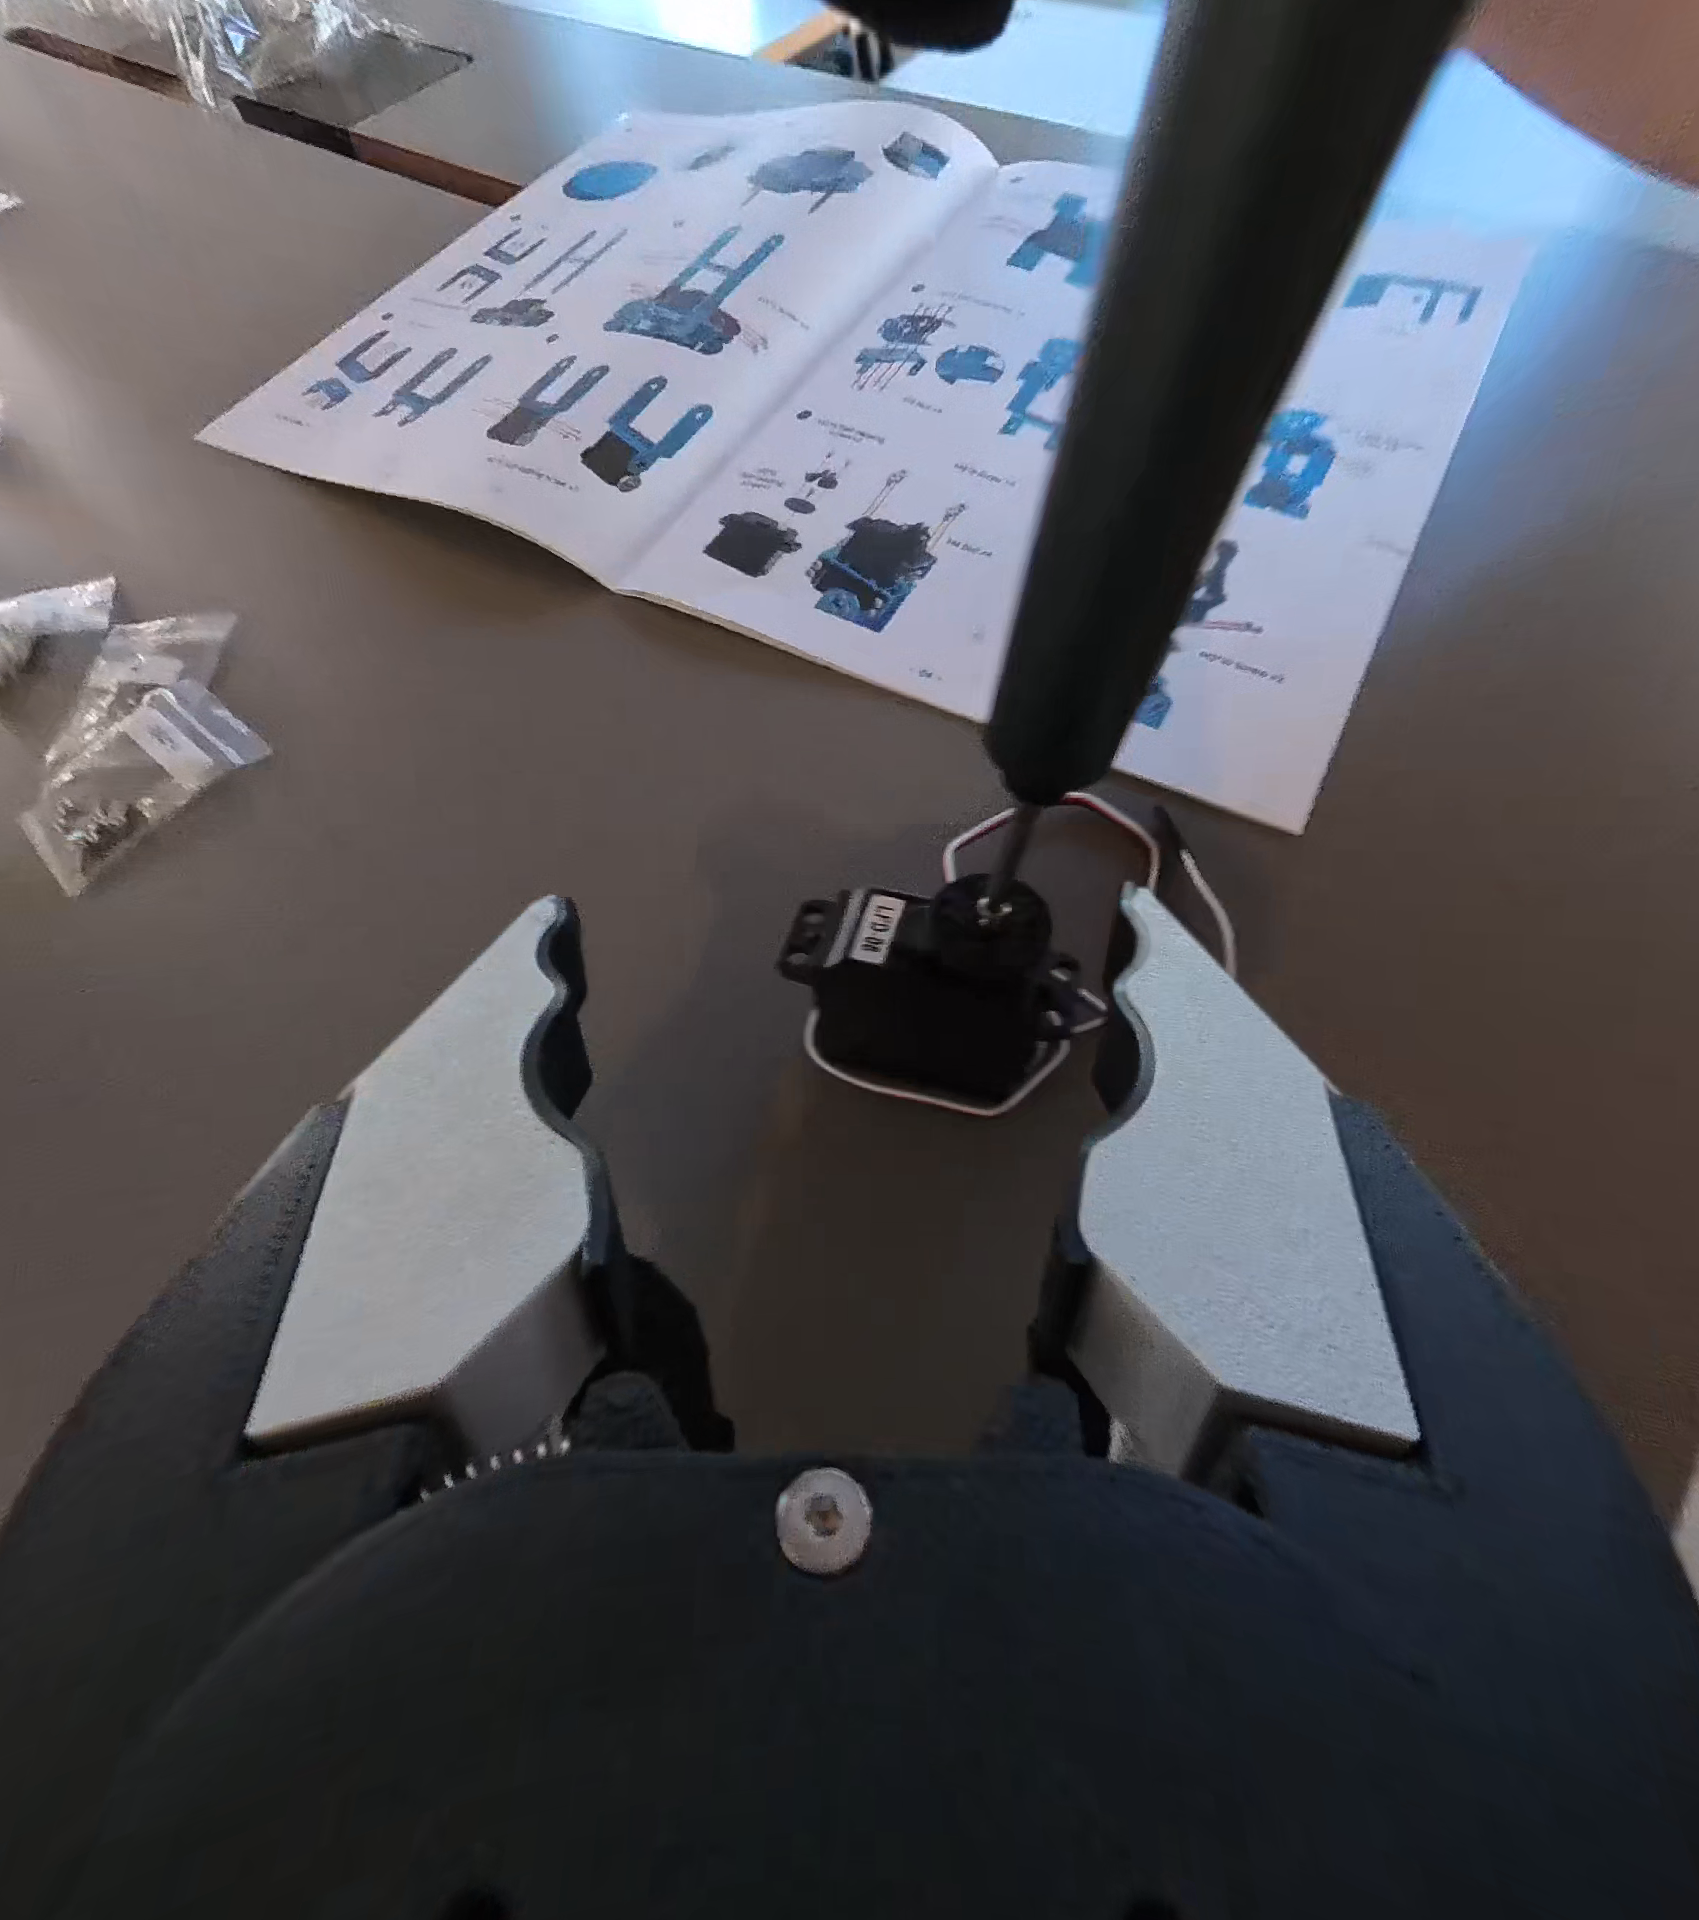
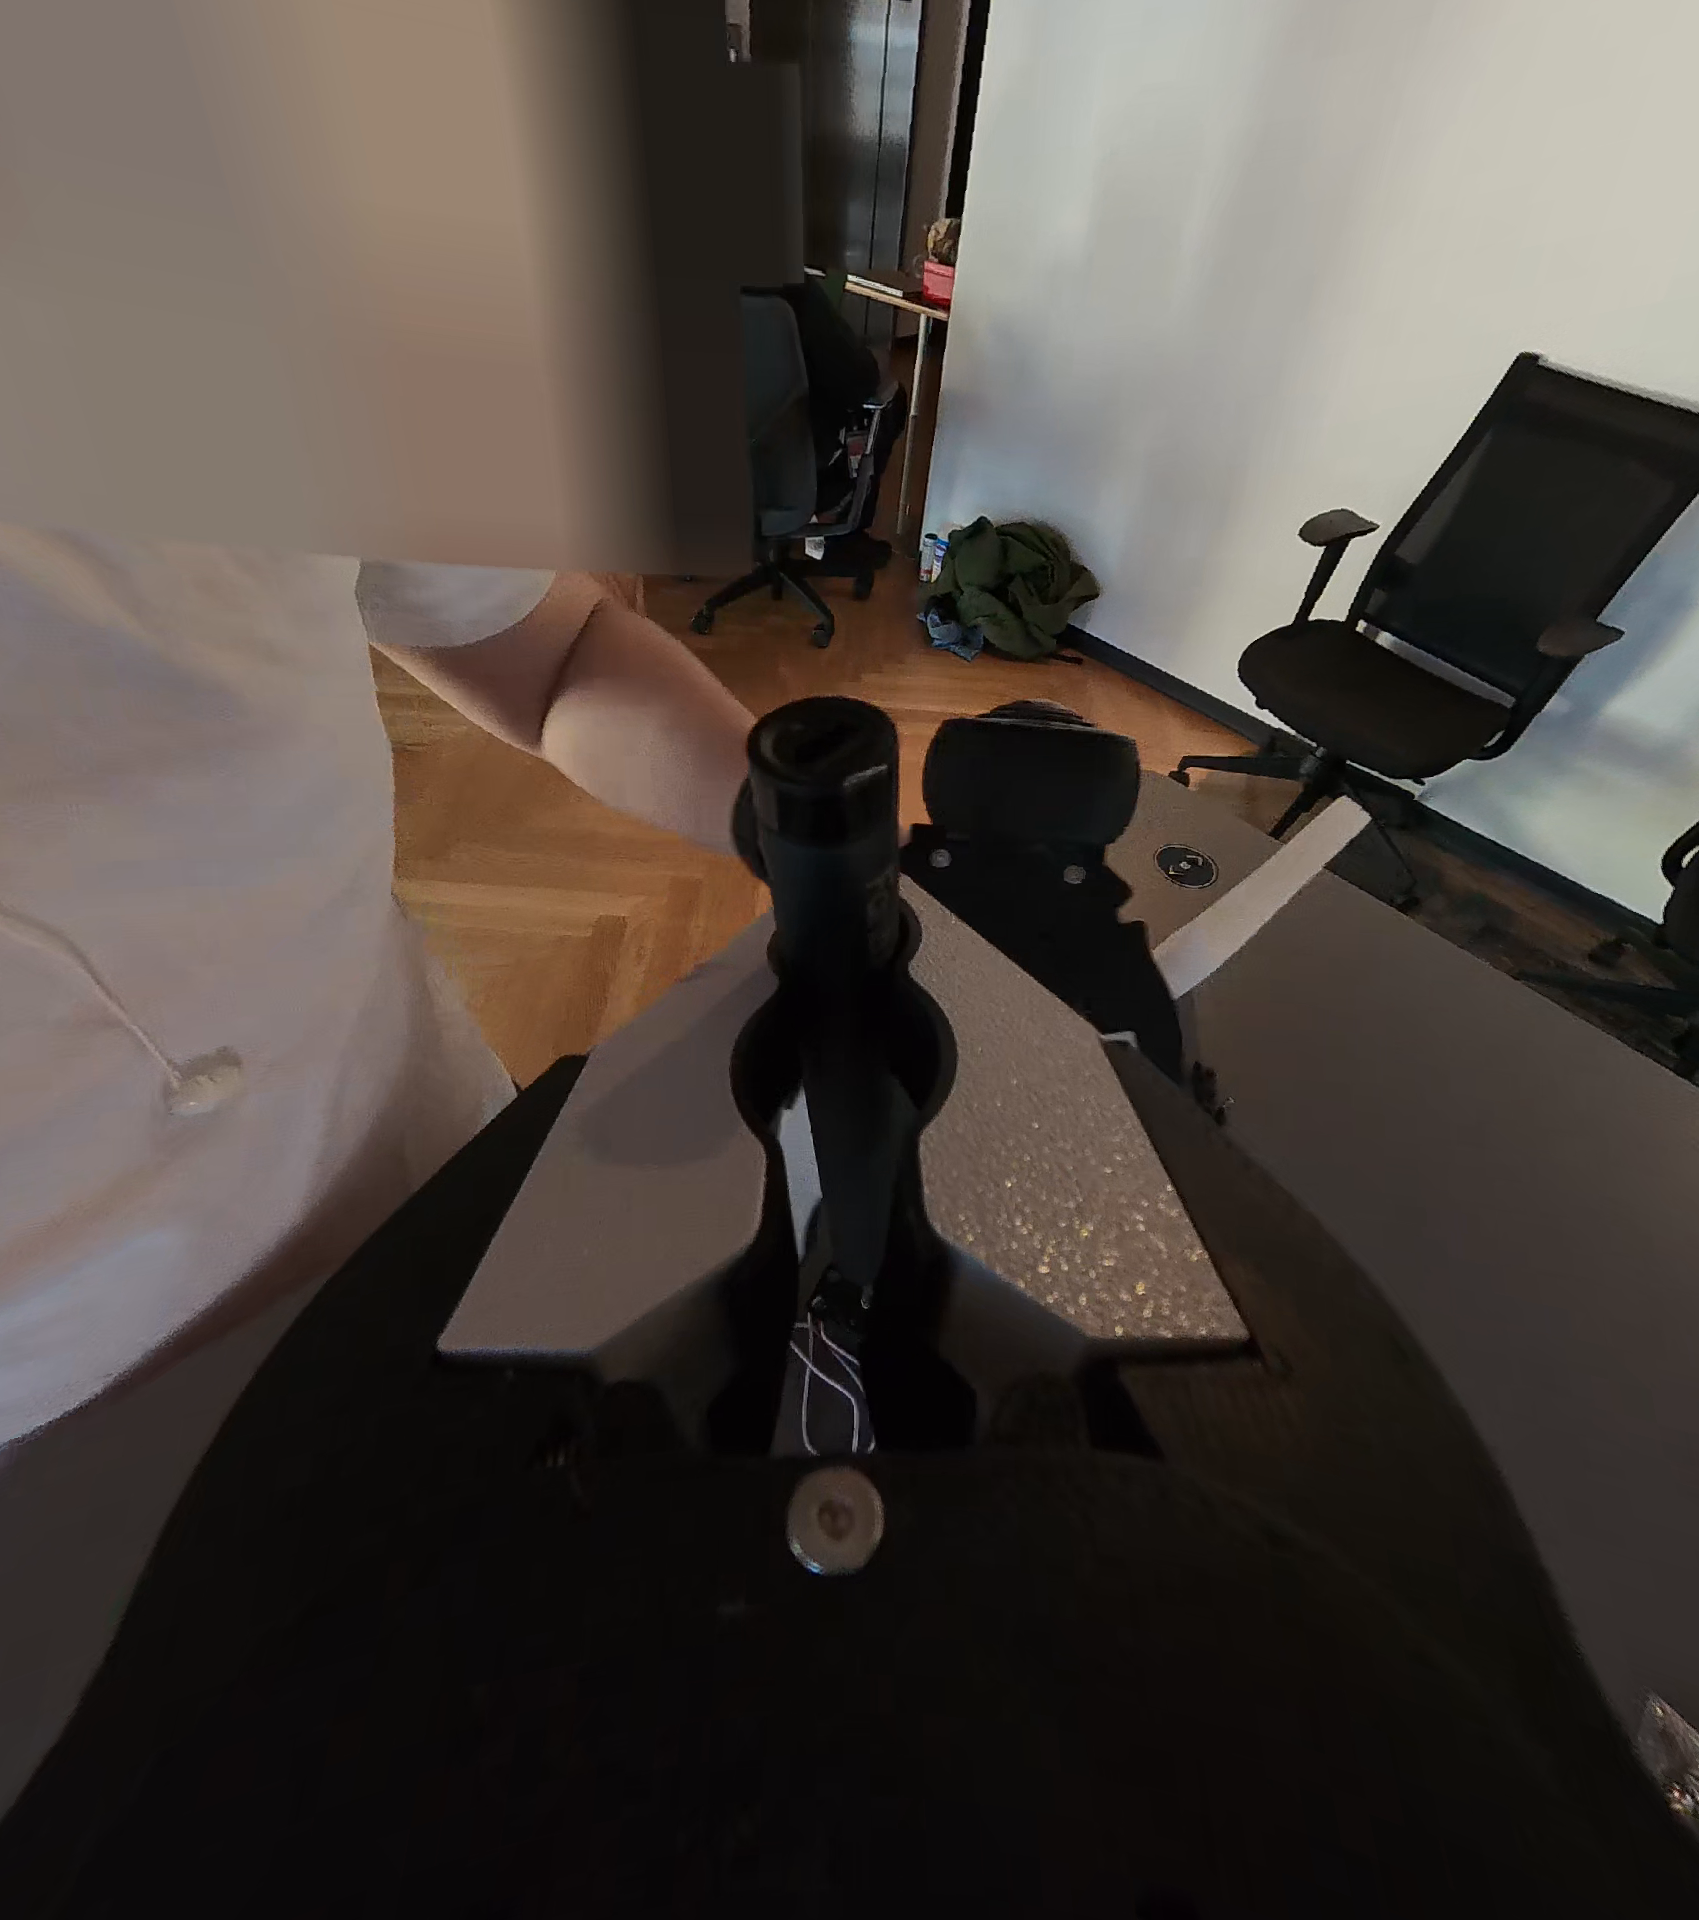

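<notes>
A small black servo [image 1: 912, 1003] with white and red wires stands on the grey-brown table [image 1: 429, 852]. My left gripper [image 1: 845, 923] is open and empty, low over the table. Its fingers flank the servo without touching it, and the servo sits nearer the right finger [image 1: 1209, 1091]. A black screwdriver [image 1: 1136, 416] comes down from the upper right, its thin tip set in the round horn [image 1: 992, 914] on top of the servo. My right gripper [image 2: 840, 935] is shut on the screwdriver's handle [image 2: 829, 831]. The servo's wires [image 2: 829, 1387] show through the gap below.
An open instruction booklet [image 1: 772, 395] lies beyond the servo. Several clear bags of small parts [image 1: 133, 727] lie at the left. In the right wrist view, a person in a white shirt [image 2: 97, 935] stands at the table's edge. Office chairs [image 2: 1447, 644] stand on the wood floor behind. Left tips to right tips: about 15 centimetres.
</notes>
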Available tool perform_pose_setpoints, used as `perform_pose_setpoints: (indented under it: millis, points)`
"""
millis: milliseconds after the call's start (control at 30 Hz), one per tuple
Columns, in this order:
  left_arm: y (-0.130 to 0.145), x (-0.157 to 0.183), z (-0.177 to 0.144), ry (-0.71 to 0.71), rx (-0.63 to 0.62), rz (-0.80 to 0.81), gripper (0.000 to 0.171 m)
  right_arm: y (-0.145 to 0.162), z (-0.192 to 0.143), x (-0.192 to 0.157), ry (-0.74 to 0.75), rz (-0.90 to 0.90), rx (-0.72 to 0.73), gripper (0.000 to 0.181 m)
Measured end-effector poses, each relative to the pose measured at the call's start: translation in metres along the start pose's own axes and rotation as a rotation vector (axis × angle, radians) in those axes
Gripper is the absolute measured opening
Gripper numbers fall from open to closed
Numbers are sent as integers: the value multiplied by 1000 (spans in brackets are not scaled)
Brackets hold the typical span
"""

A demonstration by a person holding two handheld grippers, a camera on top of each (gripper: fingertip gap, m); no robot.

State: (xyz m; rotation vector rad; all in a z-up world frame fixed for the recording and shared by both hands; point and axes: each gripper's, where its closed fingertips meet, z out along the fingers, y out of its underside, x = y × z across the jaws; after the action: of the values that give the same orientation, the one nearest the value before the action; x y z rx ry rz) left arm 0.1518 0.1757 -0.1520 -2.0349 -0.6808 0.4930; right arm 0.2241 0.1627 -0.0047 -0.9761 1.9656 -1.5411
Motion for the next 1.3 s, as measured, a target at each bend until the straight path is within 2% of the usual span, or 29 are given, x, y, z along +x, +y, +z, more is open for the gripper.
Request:
perform_pose_setpoints:
  millis: [67,167,333,433,533,633,700,800,867,933,1000,1100,1233,1300]
  points:
    - [-2,-7,3,47,-17,36,97,1,-2,-2,-19,0,-9,7]
    - [-13,-6,0,207,34,19,91,3,-3,-6,-49,-8,-26,9]
    - [-49,-22,-35,251,260,-43,95,2,-7,-7,-65,-13,1,8]
    - [-72,-30,-74,242,378,-90,96,3,-9,-9,-67,-20,10,8]
    - [-97,-34,-131,207,532,-145,92,4,-11,-10,-70,-28,13,8]
    - [-95,-45,-181,61,598,-129,79,4,-13,-10,-72,-26,21,9]
    - [-73,-52,-196,-63,522,-79,69,4,-15,-9,-72,-21,28,9]
    - [-19,-47,-183,-101,225,27,42,4,-15,-8,-68,-12,32,9]
    - [27,-47,-163,-100,-26,96,53,4,-15,-6,-63,-6,31,9]
    - [63,-58,-151,-149,-223,145,54,4,-15,-5,-54,0,27,8]
    - [80,-66,-140,-139,-296,208,42,4,-14,-4,-46,8,24,9]
    - [92,-69,-124,-56,-323,229,37,3,-12,-1,-31,21,20,8]
    - [112,-75,-115,7,-423,277,24,2,-8,2,-19,39,17,8]
    - [116,-74,-112,19,-431,287,13,1,-6,4,-15,46,17,8]
